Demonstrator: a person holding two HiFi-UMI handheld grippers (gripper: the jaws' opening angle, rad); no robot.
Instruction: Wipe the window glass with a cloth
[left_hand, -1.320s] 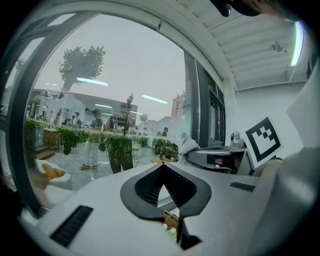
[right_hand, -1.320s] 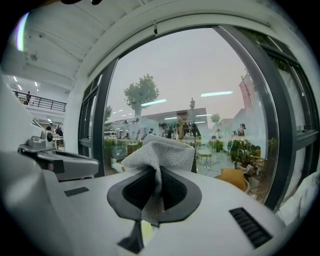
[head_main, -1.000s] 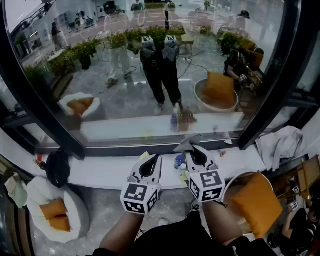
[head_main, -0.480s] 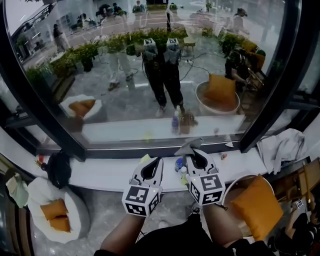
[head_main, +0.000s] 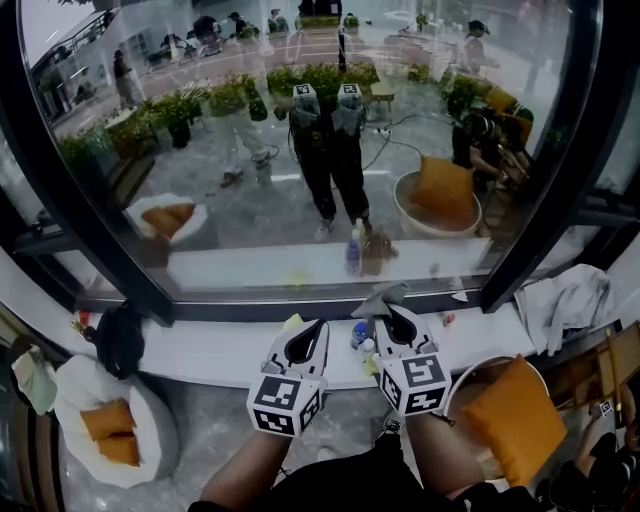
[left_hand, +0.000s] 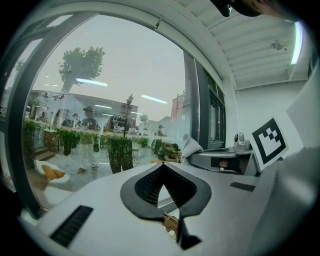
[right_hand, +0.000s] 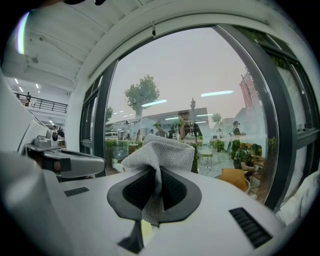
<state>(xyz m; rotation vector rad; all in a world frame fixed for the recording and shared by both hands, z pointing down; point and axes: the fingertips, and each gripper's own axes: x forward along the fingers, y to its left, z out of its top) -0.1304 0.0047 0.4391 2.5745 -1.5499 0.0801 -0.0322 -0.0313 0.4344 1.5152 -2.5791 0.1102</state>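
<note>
**Holding a grey cloth up to the window**

Standing at the big window glass (head_main: 300, 130), the person has both tools raised side by side over the white sill (head_main: 200, 345). The right gripper (head_main: 380, 310) has its jaws pinched together on a grey knitted cloth (head_main: 380, 296). The cloth's bunched top fans out above the jaw tips and a narrow strip hangs down between them, as the right gripper view shows plainly (right_hand: 160, 150). From the head view the cloth sits low, near the dark bottom frame of the pane; whether it touches the glass I cannot tell.

The left gripper (head_main: 318, 324) is just beside it, its jaw tips meeting with nothing caught in them. A small bottle (head_main: 357, 327) stands on the sill between the two tools. A white towel (head_main: 565, 295) lies crumpled at the sill's right end, and an orange cushion (head_main: 515, 415) lies in a round chair below it.
</note>
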